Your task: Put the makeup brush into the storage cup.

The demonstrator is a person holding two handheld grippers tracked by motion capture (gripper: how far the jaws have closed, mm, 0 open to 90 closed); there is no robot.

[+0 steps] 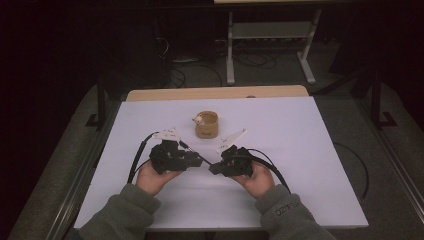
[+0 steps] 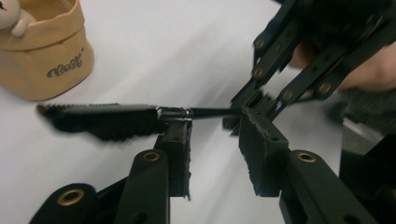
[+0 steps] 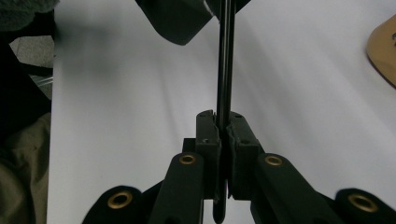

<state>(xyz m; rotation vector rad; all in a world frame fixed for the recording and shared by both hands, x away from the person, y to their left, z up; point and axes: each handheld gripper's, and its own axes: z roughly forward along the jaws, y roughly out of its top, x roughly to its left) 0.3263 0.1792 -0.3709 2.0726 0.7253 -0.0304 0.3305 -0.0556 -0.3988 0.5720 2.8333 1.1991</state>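
White matte tabletop [image 1: 310,165]; right gripper [image 3: 223,135] pinches slim black brush [image 2: 140,116].

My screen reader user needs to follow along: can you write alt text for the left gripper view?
A thin black brush lies crosswise above the left gripper, whose jaws stand open, while the right gripper clamps the brush's handle end. A tan fabric pouch sits at upper left on the white table.

Dim, dark surroundings frame a brightly lit white table [image 1: 310,150]; gripper views are soft, motion-blurred.
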